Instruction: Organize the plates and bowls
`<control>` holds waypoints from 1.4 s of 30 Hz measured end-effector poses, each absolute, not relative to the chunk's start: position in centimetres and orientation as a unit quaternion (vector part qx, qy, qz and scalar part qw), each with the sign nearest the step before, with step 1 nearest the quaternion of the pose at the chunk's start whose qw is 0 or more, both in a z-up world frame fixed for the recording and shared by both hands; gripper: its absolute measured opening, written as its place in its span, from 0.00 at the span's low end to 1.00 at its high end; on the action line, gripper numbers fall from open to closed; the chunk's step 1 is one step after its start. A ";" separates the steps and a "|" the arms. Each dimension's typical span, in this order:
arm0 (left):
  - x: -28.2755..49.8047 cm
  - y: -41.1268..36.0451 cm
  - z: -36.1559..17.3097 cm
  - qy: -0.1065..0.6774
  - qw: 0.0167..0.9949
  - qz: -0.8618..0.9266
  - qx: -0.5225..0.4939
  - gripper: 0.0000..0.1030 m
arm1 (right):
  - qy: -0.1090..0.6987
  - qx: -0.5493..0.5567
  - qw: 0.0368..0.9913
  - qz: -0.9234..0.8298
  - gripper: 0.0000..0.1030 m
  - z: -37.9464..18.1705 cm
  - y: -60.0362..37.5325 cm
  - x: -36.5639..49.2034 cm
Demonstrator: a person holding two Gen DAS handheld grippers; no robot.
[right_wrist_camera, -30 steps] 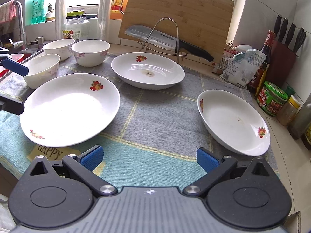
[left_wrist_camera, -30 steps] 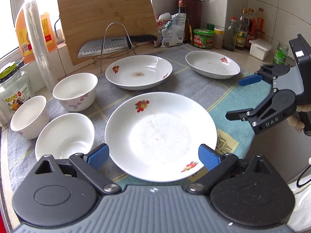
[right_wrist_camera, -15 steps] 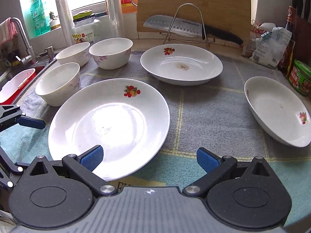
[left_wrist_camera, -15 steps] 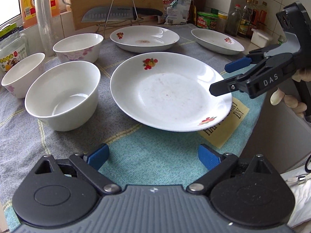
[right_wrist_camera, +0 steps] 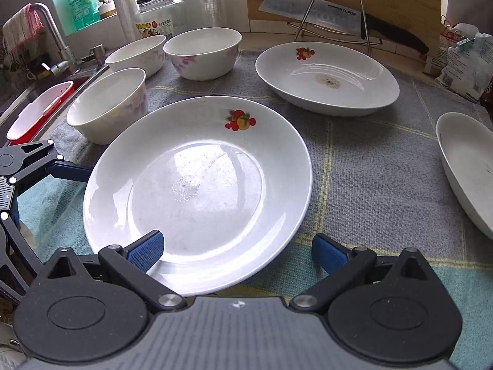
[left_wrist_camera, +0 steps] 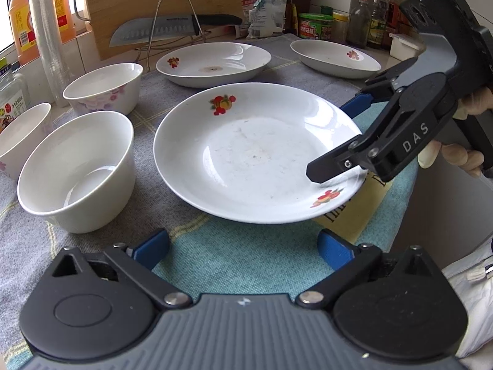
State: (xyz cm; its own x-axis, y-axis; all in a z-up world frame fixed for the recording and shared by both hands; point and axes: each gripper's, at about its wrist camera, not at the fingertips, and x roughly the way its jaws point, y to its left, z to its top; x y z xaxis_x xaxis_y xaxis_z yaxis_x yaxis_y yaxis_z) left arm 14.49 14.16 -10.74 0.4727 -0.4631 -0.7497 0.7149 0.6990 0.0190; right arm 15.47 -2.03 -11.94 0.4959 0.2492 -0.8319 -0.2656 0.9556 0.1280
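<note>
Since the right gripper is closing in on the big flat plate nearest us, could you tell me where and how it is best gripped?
Grip the near plate at its thin raised rim on the near edge, where the open right gripper already straddles it. Come in low from the near side, one finger above the rim and one slipped beneath: the rim lifts slightly off the cloth, while the centre is too broad to span.

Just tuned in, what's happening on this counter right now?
A person holds tongs in each hand over a cloth set with three bowls and three plates. The right tongs are open around the near rim of the big flowered plate, not yet clamped. The left tongs, whose jaws have just been opening, hover empty before that plate. Nothing is lifted or stacked.
</note>
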 end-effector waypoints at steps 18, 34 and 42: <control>15.9 13.4 -10.9 0.353 0.834 -0.382 0.183 0.99 | 0.497 -0.052 0.836 0.226 1.00 -11.9 -1.9 19.0; 16.1 13.4 -11.0 0.347 0.831 -0.394 0.185 0.99 | 0.524 0.024 0.800 0.290 1.00 -11.5 -4.2 22.7; 16.3 13.3 -11.0 0.348 0.829 -0.395 0.186 0.99 | 0.536 0.078 0.784 0.303 1.00 -11.5 -4.9 23.6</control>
